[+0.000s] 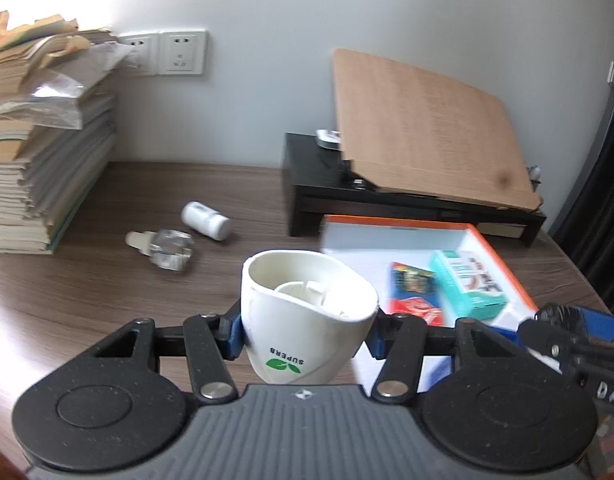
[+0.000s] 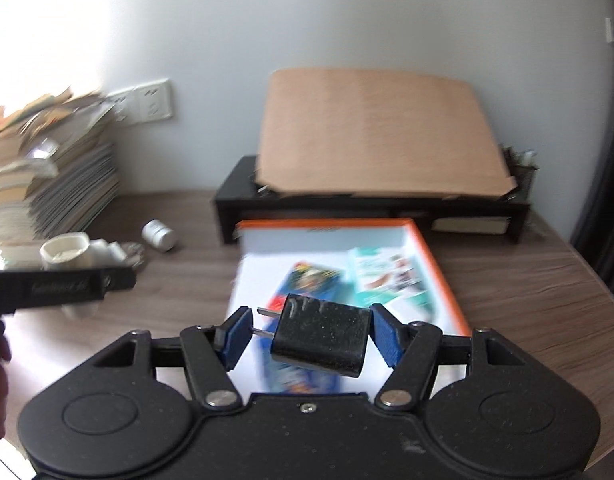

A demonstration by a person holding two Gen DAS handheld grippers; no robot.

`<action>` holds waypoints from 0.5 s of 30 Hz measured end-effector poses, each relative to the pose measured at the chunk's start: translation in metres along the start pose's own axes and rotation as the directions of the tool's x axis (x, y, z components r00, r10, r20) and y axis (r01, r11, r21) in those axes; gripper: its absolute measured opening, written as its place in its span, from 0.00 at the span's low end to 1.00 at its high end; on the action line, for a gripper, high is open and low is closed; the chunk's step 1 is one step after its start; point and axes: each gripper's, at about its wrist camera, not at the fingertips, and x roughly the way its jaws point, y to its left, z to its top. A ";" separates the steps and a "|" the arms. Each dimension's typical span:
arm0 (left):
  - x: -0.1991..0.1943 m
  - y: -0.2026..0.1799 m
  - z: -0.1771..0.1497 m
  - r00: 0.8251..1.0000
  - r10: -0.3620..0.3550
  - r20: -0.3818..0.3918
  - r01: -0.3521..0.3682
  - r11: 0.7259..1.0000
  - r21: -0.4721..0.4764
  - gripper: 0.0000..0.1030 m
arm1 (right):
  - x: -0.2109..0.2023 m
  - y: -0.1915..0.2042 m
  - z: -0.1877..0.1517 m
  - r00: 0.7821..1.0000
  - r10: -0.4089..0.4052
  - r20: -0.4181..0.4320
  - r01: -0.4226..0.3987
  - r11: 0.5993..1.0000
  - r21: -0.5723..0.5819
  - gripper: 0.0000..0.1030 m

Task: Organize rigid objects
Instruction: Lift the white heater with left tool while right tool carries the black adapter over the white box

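Observation:
My left gripper [image 1: 305, 330] is shut on a white cup [image 1: 307, 316] with a green leaf logo, held above the desk left of the orange-rimmed white box [image 1: 487, 240]. In the right wrist view the cup [image 2: 69, 254] shows at the far left. My right gripper [image 2: 311, 338] holds a black plug adapter [image 2: 321, 340] between its blue pads, above the box [image 2: 431, 256]; its prongs point at the left pad. In the box lie a teal carton [image 1: 469, 280] and a blue-red packet [image 1: 415, 296]. A white bottle [image 1: 206, 220] and a clear glass bottle [image 1: 163, 246] lie on the desk.
A tall stack of books and papers [image 1: 39, 140] stands at the left. A black desk riser [image 1: 387, 200] with a leaning wooden board [image 1: 423, 128] stands behind the box. Wall sockets [image 1: 167, 52] are on the wall. The right gripper's body [image 1: 575, 336] is at the right edge.

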 end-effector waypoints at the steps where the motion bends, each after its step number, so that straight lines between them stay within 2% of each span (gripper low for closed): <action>1: 0.000 -0.006 0.000 1.000 -0.003 -0.002 0.003 1.000 0.000 0.54 | -0.001 -0.008 0.002 1.000 -0.003 0.009 0.003 1.000 0.007 0.75; 12: 0.004 -0.062 0.006 1.000 -0.014 -0.011 0.014 1.000 0.001 0.54 | -0.002 -0.064 0.026 0.999 0.005 0.049 -0.007 0.999 0.035 0.75; 15: 0.006 -0.072 0.012 1.000 0.007 -0.019 -0.007 1.000 -0.002 0.54 | -0.001 -0.072 0.032 0.998 0.016 0.058 -0.018 0.999 0.038 0.75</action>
